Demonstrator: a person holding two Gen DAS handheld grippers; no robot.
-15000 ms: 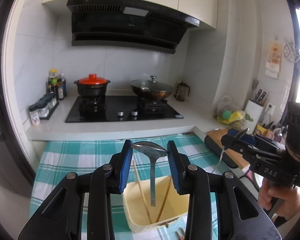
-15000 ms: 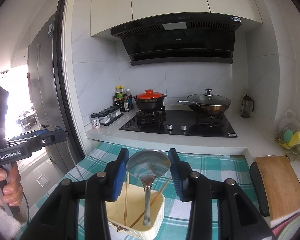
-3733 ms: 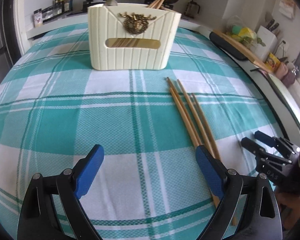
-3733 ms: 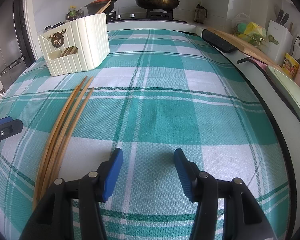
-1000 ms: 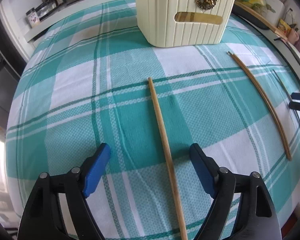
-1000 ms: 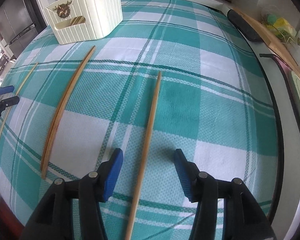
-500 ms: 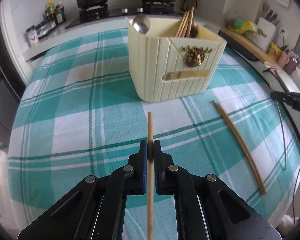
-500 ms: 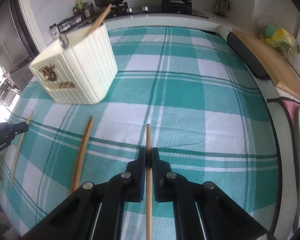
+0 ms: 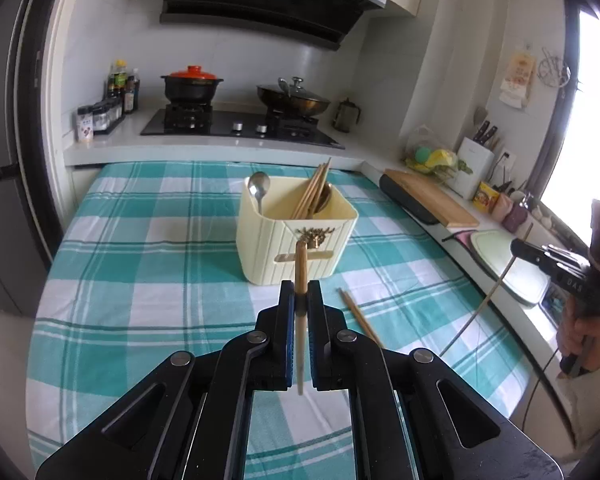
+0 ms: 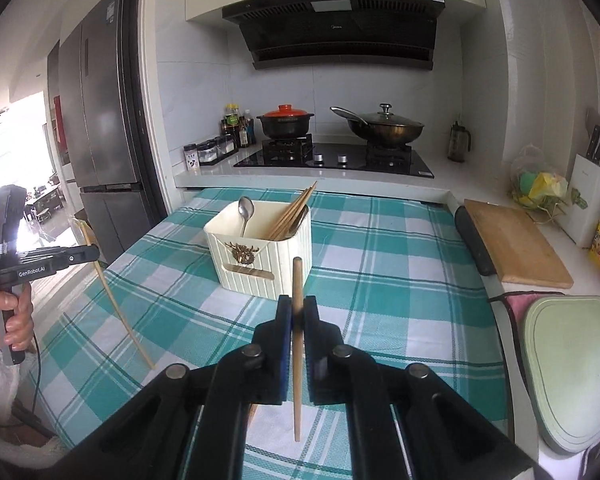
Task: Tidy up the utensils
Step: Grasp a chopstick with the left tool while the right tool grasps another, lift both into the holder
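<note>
My left gripper (image 9: 300, 286) is shut on a wooden chopstick (image 9: 301, 264), held above the checked tablecloth with its tip pointing toward the cream utensil holder (image 9: 296, 248). My right gripper (image 10: 297, 302) is shut on another chopstick (image 10: 297, 280), also lifted off the cloth, in front of the holder (image 10: 260, 264). The holder contains a spoon (image 9: 258, 186) and several chopsticks (image 9: 314, 192). One or two more chopsticks (image 9: 360, 318) lie on the cloth, right of the left gripper. Each view shows the other gripper at its edge, with its chopstick hanging down.
Behind the table a counter carries a stove with a red-lidded pot (image 9: 192, 84) and a wok (image 10: 386, 128). A wooden cutting board (image 10: 516, 240) and a pale green board (image 10: 572, 360) lie to the right. A fridge (image 10: 100, 120) stands at the left.
Both grippers were open over chopsticks lying on the cloth, then shut on one each. Both have since risen and tipped up, lifting the chopsticks off the table.
</note>
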